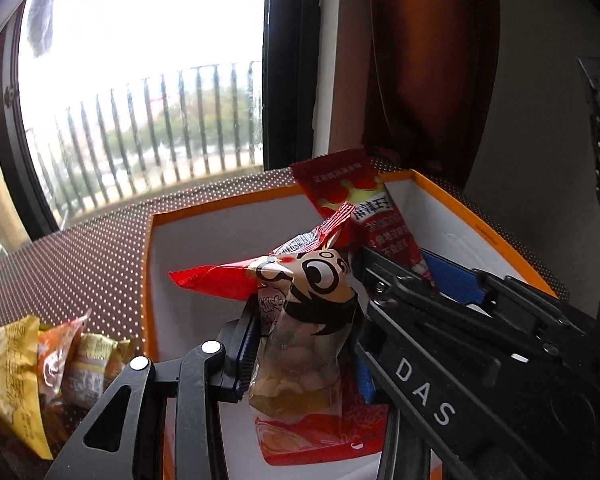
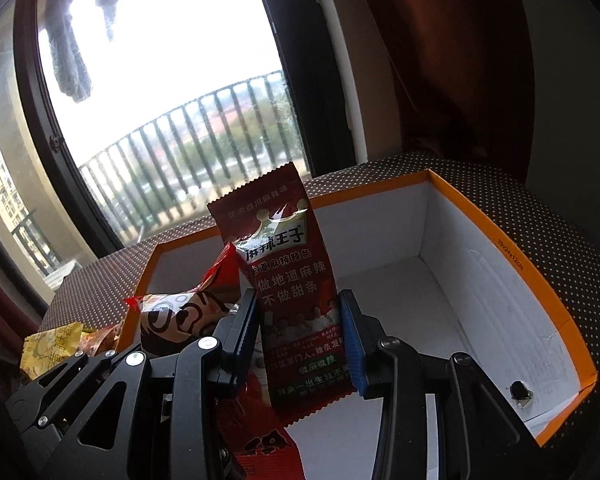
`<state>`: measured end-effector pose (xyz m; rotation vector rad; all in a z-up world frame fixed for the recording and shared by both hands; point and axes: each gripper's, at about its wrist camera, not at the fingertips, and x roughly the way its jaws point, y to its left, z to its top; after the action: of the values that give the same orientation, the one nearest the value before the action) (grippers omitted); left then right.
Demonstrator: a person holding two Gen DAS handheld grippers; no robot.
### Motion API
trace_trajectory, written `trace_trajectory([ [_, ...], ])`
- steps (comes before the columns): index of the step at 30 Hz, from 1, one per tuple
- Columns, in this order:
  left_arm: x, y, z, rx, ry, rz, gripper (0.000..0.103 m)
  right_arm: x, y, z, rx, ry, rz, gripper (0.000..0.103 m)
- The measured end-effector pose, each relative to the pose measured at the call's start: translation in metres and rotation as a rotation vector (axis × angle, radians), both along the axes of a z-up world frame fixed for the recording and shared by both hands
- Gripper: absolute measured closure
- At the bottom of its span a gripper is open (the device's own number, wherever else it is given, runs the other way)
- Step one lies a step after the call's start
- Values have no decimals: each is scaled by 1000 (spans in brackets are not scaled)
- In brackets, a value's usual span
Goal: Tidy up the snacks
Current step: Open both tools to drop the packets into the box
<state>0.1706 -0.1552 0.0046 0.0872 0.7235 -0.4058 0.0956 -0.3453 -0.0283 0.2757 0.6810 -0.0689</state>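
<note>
An open orange-rimmed box [image 1: 228, 208] with a white inside stands on the dotted brown cloth; it also shows in the right wrist view [image 2: 512, 256]. My left gripper [image 1: 304, 344] is shut on a clear and beige cartoon-face snack pack [image 1: 308, 320], held upright over the box. My right gripper [image 2: 300, 336] is shut on a dark red spicy-strip packet [image 2: 292, 280], upright over the box; this packet [image 1: 364, 208] shows behind the cartoon pack in the left view. A red packet [image 1: 324, 436] lies on the box floor.
Several loose snack packs, one yellow [image 1: 8, 364], lie on the cloth left of the box. A large window with railing [image 2: 180, 140] is behind. A dark curtain [image 1: 420, 60] hangs at the back right. The right half of the box floor [image 2: 420, 300] is bare.
</note>
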Motion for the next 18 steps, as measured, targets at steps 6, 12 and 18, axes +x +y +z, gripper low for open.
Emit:
trace_trajectory([
  [6,12,-5,-1,35,15,-2,58,6,-2,-4,12,41,17,58],
  [12,1,-6,-2,81,-52,26,30,-1,3,0,-24,16,-11,25],
  [18,-12,5,-1,84,-88,34,26,-12,6,7,-40,-11,-20,19],
])
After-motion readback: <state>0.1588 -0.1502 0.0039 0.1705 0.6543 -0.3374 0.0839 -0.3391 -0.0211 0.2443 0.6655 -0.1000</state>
